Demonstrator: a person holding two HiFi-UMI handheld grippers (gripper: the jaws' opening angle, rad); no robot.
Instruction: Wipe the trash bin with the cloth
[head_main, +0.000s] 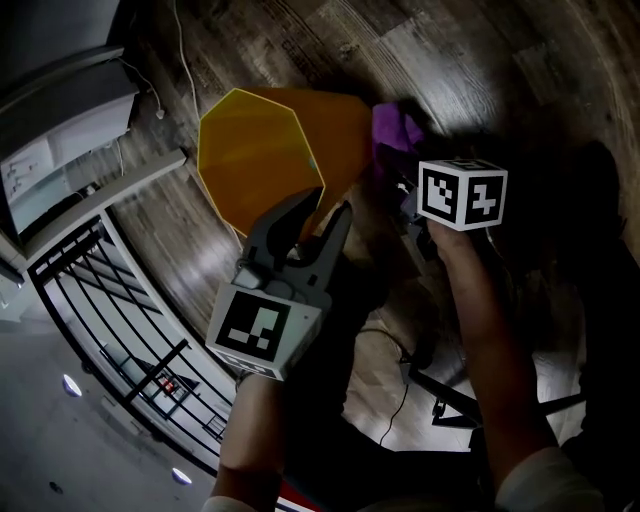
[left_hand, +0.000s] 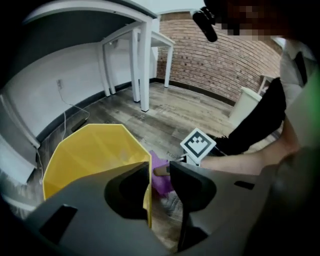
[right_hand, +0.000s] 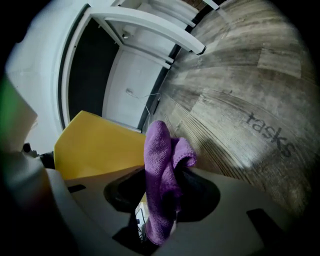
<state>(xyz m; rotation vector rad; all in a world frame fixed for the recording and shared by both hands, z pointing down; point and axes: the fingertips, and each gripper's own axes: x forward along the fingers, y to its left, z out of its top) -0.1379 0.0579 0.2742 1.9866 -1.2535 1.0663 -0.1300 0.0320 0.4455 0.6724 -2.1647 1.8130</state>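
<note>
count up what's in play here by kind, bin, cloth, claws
trash bin, yellow: 1
cloth, purple: 1
claws: 2, the left claw and the right claw
total: 4

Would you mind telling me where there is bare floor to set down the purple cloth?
Bare wooden floor lies beyond the yellow octagonal plastic bin, toward the white table legs. It is crowded on the bin's near side, around the left claw and the right claw holding the purple microfibre cloth.
</note>
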